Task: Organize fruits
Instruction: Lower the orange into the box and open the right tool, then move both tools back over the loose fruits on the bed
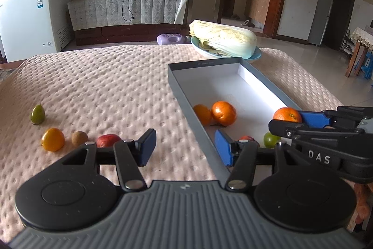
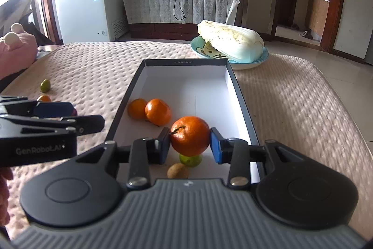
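Note:
My right gripper [image 2: 190, 142] is shut on an orange tangerine [image 2: 190, 135] and holds it above the near end of a grey box with a white inside [image 2: 186, 81]. The box holds two tangerines [image 2: 158, 111], a green fruit [image 2: 191, 160] and a brown kiwi [image 2: 177, 170]. My left gripper [image 1: 185, 148] is open and empty, over the cloth beside the box's left wall [image 1: 198, 123]. Left of it on the cloth lie a red apple [image 1: 107, 139], a kiwi [image 1: 79, 138], a yellow-orange fruit [image 1: 53, 139] and a green fruit [image 1: 37, 114].
A blue plate [image 2: 247, 64] with a napa cabbage [image 2: 230, 42] stands behind the box. The table has a pink bumpy cloth [image 1: 105, 85]. A white freezer [image 1: 30, 15] and a covered TV bench [image 1: 126, 8] stand beyond the table. A pink plush toy [image 2: 16, 48] lies at the far left.

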The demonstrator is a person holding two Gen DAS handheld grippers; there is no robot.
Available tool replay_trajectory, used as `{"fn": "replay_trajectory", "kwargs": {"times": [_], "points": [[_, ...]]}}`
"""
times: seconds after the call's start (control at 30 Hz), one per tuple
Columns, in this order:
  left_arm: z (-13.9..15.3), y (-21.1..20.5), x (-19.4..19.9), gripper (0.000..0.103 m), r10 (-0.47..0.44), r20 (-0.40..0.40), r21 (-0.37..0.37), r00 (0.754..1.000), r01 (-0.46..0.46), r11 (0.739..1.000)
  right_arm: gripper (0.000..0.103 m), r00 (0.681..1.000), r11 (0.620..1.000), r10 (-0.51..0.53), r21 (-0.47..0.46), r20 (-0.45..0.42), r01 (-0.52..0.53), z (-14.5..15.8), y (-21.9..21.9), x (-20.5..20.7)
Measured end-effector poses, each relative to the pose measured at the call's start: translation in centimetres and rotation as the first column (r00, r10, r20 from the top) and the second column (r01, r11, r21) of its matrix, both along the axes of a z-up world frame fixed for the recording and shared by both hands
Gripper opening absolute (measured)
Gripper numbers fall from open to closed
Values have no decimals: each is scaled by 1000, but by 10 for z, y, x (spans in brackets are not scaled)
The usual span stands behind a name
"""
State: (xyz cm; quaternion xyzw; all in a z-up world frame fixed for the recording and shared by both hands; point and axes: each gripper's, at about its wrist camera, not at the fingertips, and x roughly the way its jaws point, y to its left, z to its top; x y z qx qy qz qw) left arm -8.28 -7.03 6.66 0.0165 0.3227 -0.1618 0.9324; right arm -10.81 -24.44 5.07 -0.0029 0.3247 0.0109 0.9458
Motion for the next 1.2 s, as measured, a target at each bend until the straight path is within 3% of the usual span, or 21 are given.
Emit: {"fn": "replay_trajectory", "kwargs": {"times": [0.23, 0.67, 1.2], "points": [[-2, 18, 2, 63, 31, -12, 4, 999, -31, 1000, 41, 999, 1000, 9, 4, 51, -10, 8, 10, -1], [-5, 55, 7, 63, 94, -15, 8, 995, -94, 996, 41, 985, 988, 149, 13, 89, -151, 15, 53, -1], [-7, 129, 16, 63, 234, -38, 22, 971, -233, 972, 41, 951, 951, 303, 44, 68, -306, 4, 113, 9]]}}
